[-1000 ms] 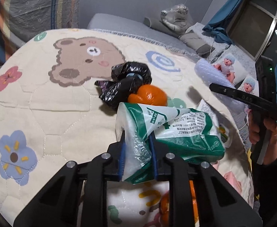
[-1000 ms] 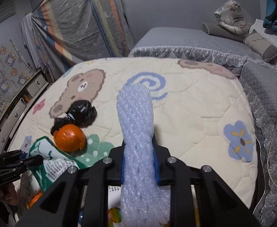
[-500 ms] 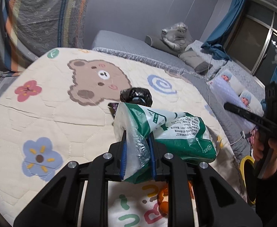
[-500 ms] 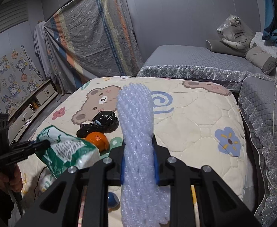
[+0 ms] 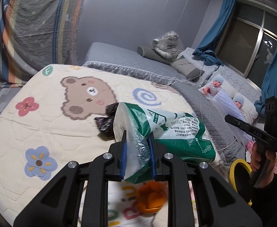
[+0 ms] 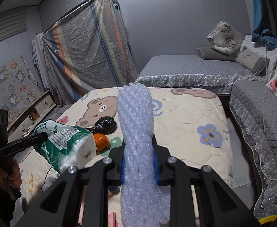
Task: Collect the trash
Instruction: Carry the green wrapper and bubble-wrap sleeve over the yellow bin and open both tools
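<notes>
The big bed with the bear blanket has trash on it, and both claws are carrying a piece up and away from it. My guess is that the step now is to bring both pieces to the yellow bin that peeks out low, just past the bed's edge.

To do it well, keep both claws pressed tight so nothing slips. Move slowly, because the green and white bag is floppy and hangs to one side. Swing it clear of the bed first, then lower it over the bin before letting go. Drop one piece at a time so the two claws do not bump.

The left claw is pinching the green and white bag at its crinkly open end. The bag's long side runs across the view, and its fat end points to the right, toward the other hand. It is up in the air, above the bed.

The right claw is pinching the bubble wrap roll near its middle. The roll's long side runs the same way the claw points, sticking out ahead of it and tipping up in the right wrist view.

Still lying on the bed are a black bag, and an orange peel just beside it
</notes>
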Demonstrator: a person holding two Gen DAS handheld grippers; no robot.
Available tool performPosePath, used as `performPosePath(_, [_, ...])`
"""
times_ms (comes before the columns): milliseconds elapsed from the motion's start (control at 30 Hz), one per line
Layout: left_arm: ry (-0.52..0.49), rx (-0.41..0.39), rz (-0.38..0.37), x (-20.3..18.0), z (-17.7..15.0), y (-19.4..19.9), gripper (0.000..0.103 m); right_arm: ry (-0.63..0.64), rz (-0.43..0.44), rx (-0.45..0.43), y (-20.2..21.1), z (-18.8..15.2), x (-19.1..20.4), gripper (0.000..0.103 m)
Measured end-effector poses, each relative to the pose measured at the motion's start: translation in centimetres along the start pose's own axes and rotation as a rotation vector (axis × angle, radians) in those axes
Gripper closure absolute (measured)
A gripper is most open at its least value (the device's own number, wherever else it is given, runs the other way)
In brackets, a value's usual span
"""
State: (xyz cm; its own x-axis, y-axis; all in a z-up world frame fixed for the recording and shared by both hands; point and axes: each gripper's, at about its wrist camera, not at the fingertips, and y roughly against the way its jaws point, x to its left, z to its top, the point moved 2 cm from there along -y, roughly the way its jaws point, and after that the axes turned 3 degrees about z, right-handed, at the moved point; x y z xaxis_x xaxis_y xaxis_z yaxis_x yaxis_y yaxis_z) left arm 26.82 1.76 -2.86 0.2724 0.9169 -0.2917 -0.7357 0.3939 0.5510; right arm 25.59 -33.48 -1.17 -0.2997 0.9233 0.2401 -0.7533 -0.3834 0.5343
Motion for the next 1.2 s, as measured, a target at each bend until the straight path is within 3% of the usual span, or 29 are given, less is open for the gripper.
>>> performPosePath(300, [-0.09, -0.011, -0.105, -7.7, 0.6, -0.1, 0.085, -0.06, -0.092, -0.072, 7.2, -2.2, -3.9, 0.083])
performPosePath(567, [-0.168, 0.024, -0.236, -15.4, -0.4, -1.5, 0.085, -0.15, -0.221, -0.12, 14.1, -6.7, -8.4, 0.083])
performPosePath(867, [-0.272, 0.096, -0.387, -24.6, -3.5, -3.5, 0.085, -0.284, -0.374, -0.166, 21.3, -13.3, -13.0, 0.083])
performPosePath(1200, [-0.376, 0.194, -0.502, -32.1, -8.1, -5.4, 0.085, -0.412, -0.471, -0.163, 25.5, -19.3, -15.8, 0.083])
